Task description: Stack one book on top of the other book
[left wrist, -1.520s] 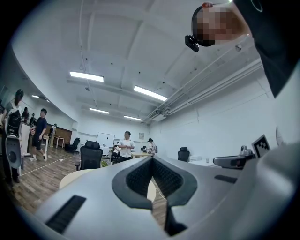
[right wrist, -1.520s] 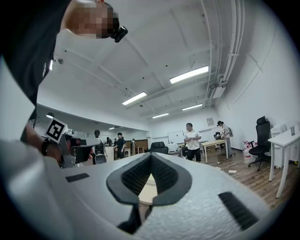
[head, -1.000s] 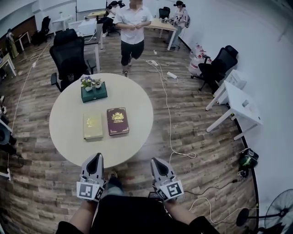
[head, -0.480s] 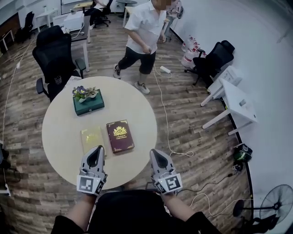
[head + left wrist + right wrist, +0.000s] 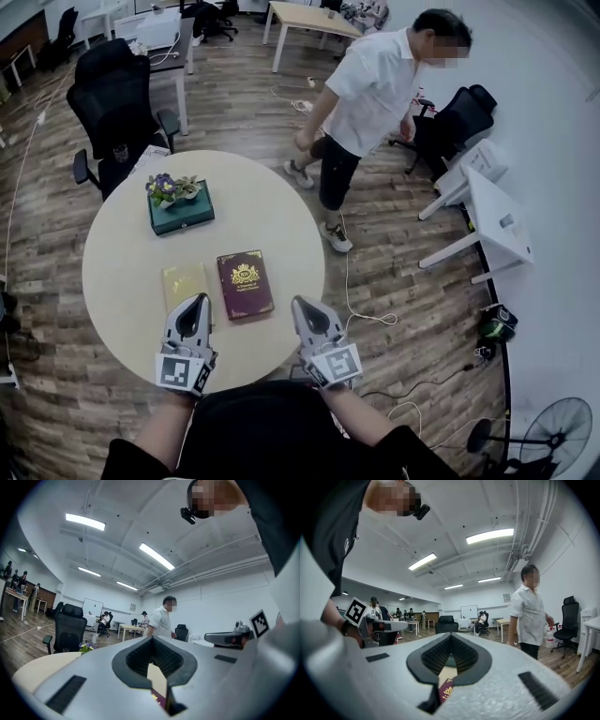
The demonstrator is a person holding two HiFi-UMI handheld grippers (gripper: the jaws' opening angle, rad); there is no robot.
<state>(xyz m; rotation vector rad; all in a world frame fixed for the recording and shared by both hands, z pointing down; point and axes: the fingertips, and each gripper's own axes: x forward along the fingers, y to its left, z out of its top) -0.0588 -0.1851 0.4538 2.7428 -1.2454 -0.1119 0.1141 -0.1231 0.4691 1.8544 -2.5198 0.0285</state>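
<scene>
- Holding the left gripper point(image 5: 198, 302) level over the near side of the round cream surface point(image 5: 112, 253), with jaws clenched tight and nothing between them.
- Holding the right gripper point(image 5: 302, 306) alongside it, also level, with jaws pressed together and empty, close to the near right rim of the surface.
- Placing the left tip over the near end of the yellow-green book point(image 5: 184, 281); cannot tell from the head view whether touching it.
- Finding both books flat on the surface, side by side, with long edges close and a thin strip of surface between: yellow-green on the left, the maroon book point(image 5: 245, 283) with a gold crest on the right, neither on top of the other.
- Glimpsing a sliver of maroon cover through the gap behind the clenched jaws in each gripper view.
- Farther back on the surface, well apart from the books: a teal box point(image 5: 180, 214) carrying small potted flowers point(image 5: 169, 187).
- Beyond the surface, on the wood floor point(image 5: 394, 281): a person point(image 5: 370, 94) in a white shirt and dark shorts at the far right, a black office chair point(image 5: 117, 98) at the far left, a white desk point(image 5: 492, 211) by the wall, and a white cable point(image 5: 347, 272) trailing nearby.
</scene>
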